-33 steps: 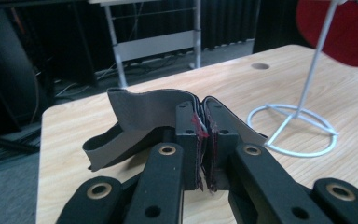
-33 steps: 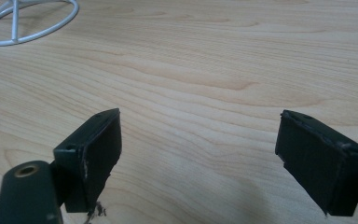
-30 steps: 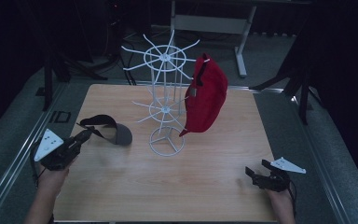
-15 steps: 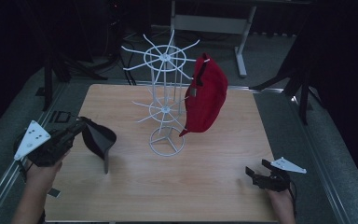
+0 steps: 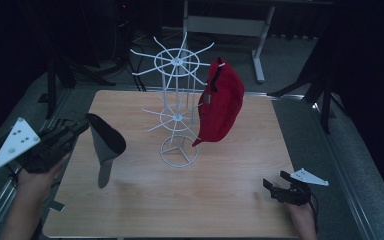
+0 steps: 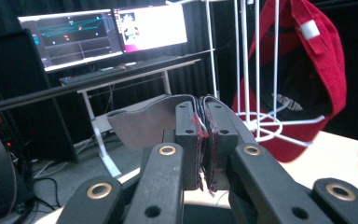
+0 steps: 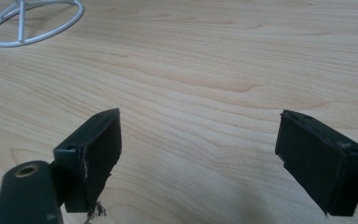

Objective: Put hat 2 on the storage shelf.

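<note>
With the left tongs (image 5: 82, 126) clamped on the dark cap (image 5: 105, 142), which hangs from their tips clear of the surface (image 5: 230, 185), the person should carry it steadily toward a free prong of the white rack (image 5: 176, 107) ahead, while the right tongs (image 5: 275, 186) rest wide and empty.

The left gripper (image 5: 82, 127), clamped on the dark cap (image 5: 105, 142), has lifted it off the table (image 5: 230, 200) near the left edge; the cap now hangs in the air, brim pointing down
</note>
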{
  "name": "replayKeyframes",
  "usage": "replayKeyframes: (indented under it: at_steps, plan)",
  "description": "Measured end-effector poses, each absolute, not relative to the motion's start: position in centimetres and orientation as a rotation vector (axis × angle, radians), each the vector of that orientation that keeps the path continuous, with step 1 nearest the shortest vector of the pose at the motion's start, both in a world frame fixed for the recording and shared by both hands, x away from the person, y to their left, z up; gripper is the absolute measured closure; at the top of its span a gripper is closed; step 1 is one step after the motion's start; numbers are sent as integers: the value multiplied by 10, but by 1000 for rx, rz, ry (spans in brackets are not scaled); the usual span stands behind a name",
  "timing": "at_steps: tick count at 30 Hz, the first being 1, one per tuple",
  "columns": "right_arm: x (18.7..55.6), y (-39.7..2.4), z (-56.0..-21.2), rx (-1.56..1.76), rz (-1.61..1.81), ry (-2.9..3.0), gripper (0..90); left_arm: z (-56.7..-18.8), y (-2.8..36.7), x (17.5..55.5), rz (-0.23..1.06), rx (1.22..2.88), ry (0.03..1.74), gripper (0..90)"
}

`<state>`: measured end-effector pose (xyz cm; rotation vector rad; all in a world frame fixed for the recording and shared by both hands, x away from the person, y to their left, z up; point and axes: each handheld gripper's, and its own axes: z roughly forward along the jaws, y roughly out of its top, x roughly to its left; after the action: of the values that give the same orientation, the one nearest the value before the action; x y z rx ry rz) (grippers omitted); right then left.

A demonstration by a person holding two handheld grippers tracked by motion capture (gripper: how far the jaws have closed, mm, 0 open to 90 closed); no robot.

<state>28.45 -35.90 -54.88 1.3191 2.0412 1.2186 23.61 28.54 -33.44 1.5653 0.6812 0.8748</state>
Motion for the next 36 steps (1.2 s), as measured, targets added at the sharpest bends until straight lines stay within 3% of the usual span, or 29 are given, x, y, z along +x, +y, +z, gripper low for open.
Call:
replayKeyframes:
  at_steps: [12, 23, 36]
  plan:
    - [285, -359, -550, 1320, 1212, 2044, 143, -285, 266, 258, 903, 1558, 616, 865]
    - [285, -359, -550, 1316, 1202, 2054, 143, -262, 250, 258, 909, 1542, 558, 865]
    - [285, -360, -550, 1321, 1197, 2055, 143, -244, 220, 284, 877, 1537, 524, 864]
